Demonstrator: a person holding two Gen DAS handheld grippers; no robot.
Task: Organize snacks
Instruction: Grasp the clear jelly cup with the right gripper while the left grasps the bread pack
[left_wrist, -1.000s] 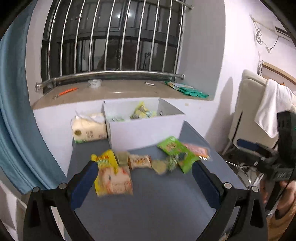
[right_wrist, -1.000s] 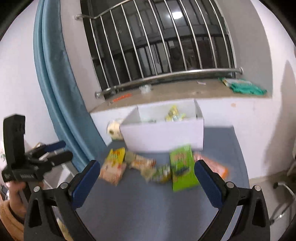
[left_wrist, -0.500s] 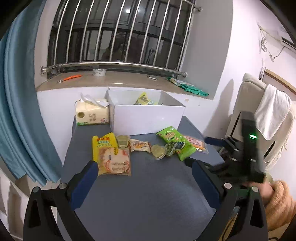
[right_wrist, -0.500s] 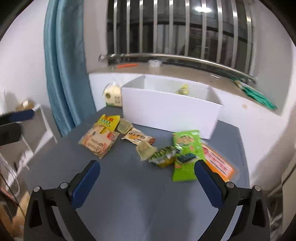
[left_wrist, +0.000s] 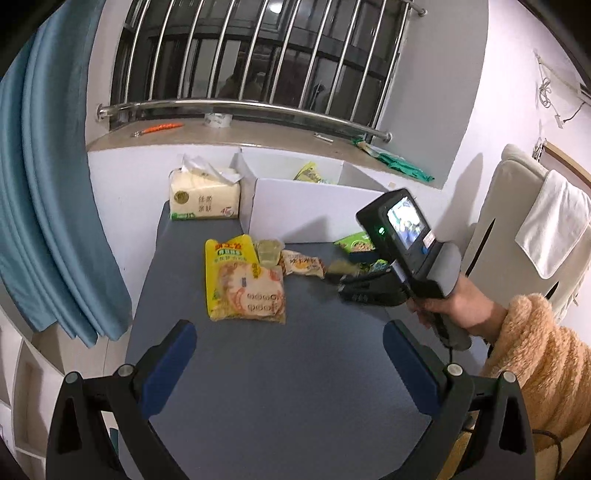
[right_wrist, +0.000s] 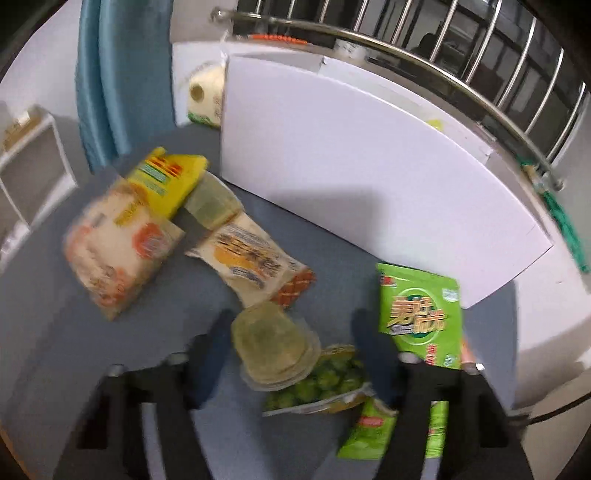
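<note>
Snacks lie on a grey-blue table (left_wrist: 277, 369) in front of a white box (left_wrist: 314, 212). A yellow-and-orange noodle pack (left_wrist: 242, 284), a jelly cup (left_wrist: 267, 251) and a wafer pack (left_wrist: 301, 264) show in the left wrist view. My left gripper (left_wrist: 290, 365) is open and empty over the near table. My right gripper (right_wrist: 295, 350) is open, low over a second jelly cup (right_wrist: 275, 349) and a bag of green peas (right_wrist: 325, 384); the cup lies between its fingers. A green snack bag (right_wrist: 421, 317) lies to the right. The right gripper also shows in the left wrist view (left_wrist: 345, 280).
A tissue pack (left_wrist: 203, 199) stands left of the box, which holds a yellow packet (left_wrist: 308, 173). Blue curtain (left_wrist: 48, 206) hangs at left. A barred window and ledge (left_wrist: 258, 136) lie behind. A chair with a white towel (left_wrist: 550, 225) stands at right.
My right gripper has dropped and moved forward, close over the jelly cup and pea bag. The left gripper has pulled back a little and turned slightly right.
</note>
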